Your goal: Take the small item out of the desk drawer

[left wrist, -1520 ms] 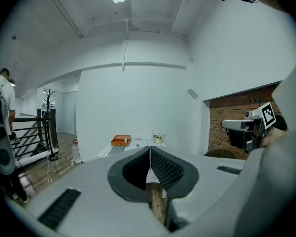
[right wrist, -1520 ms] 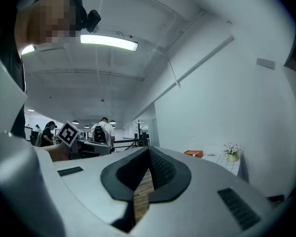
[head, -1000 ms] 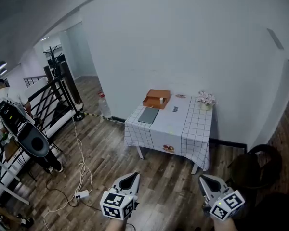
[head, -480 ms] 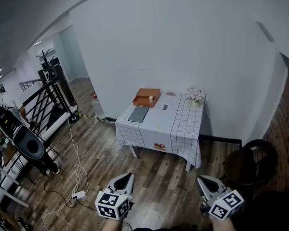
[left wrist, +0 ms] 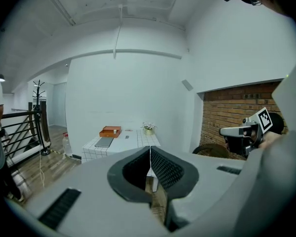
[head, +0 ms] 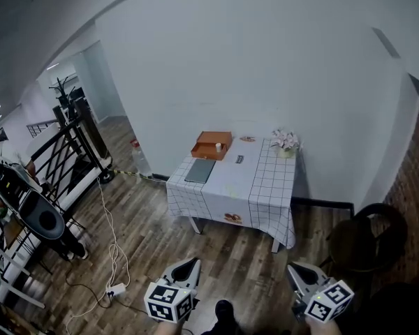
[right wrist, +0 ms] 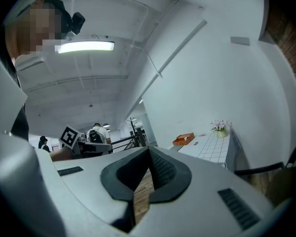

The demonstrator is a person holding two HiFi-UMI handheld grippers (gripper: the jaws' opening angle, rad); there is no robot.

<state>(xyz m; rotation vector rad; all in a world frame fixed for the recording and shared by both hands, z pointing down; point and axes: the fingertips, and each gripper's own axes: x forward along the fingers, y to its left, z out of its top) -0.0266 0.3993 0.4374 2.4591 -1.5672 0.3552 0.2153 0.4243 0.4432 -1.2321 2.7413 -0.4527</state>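
Note:
A small table with a checked cloth (head: pixel 255 190) stands against the white wall, well ahead of me. On its far left corner sits an orange open box-like drawer (head: pixel 211 145) with a small white item (head: pixel 218 146) inside. The drawer (left wrist: pixel 110 131) also shows far off in the left gripper view, and the same drawer (right wrist: pixel 183 139) in the right gripper view. My left gripper (head: pixel 193 263) and right gripper (head: pixel 292 268) hang low over the wooden floor, far short of the table. Both are shut and empty: left gripper (left wrist: pixel 150 149), right gripper (right wrist: pixel 149 151).
A grey flat pad (head: pixel 200 171), a small dark object (head: pixel 239 160) and a flower pot (head: pixel 285 142) lie on the cloth. A dark round chair (head: pixel 366 239) stands at right. A cable with a power strip (head: pixel 115 289) trails at left, beside a black railing (head: pixel 70 152) and a person (head: pixel 0 152).
The head view has shifted, so the table sits a little further left and the grippers lower in frame. A dark shoe now shows between the grippers. Both jaws stay shut.

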